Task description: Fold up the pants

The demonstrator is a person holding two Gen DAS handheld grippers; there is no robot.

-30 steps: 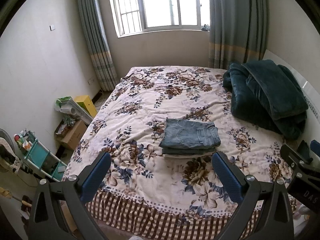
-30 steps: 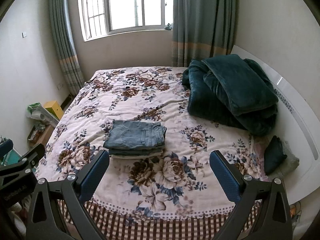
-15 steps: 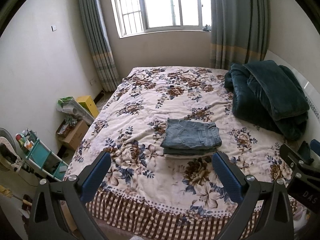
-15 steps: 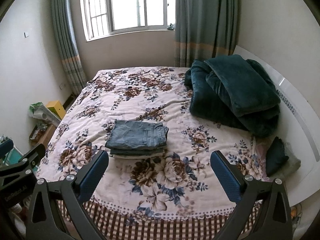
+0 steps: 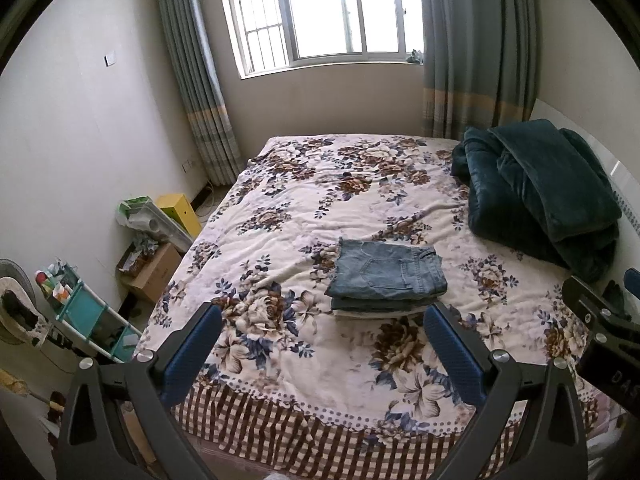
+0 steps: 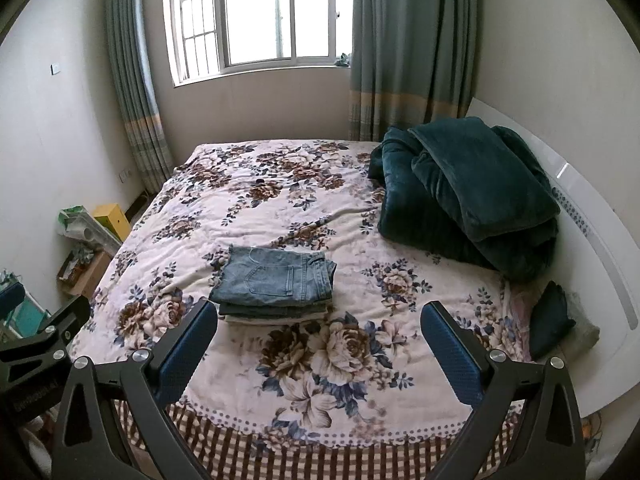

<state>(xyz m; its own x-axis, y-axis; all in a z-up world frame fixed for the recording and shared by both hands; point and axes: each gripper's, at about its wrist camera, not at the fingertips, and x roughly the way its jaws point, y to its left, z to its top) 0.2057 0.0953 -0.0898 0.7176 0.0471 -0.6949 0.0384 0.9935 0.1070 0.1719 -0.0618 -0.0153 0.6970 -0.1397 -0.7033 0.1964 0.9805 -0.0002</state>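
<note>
The bed with its cream bedspread of brown and blue flowers fills most of what I see in both views, and a brown checked border runs along its near edge. Behind it is a bright window with grey-green striped curtains at both sides. On the right part of the bed, against the white headboard, lies a big folded blanket of dark teal plush, well apart from the task's thing.

The faded blue denim pants are already folded into a flat rectangular stack with a back pocket on top. They lie near the middle of the bed, a little toward the near edge, and under them I see a pale layer, but I cannot tell what it is. In the right wrist view the same stack is left of the middle.

On the floor at the left of the bed stand a brown cardboard box, a yellow box and a small teal shelf rack.

My left tool hangs above the near edge of the bed with its blue-padded fingers spread wide, and it holds nothing. My right tool is also spread wide and holds nothing. Both are apart from the pants.
</note>
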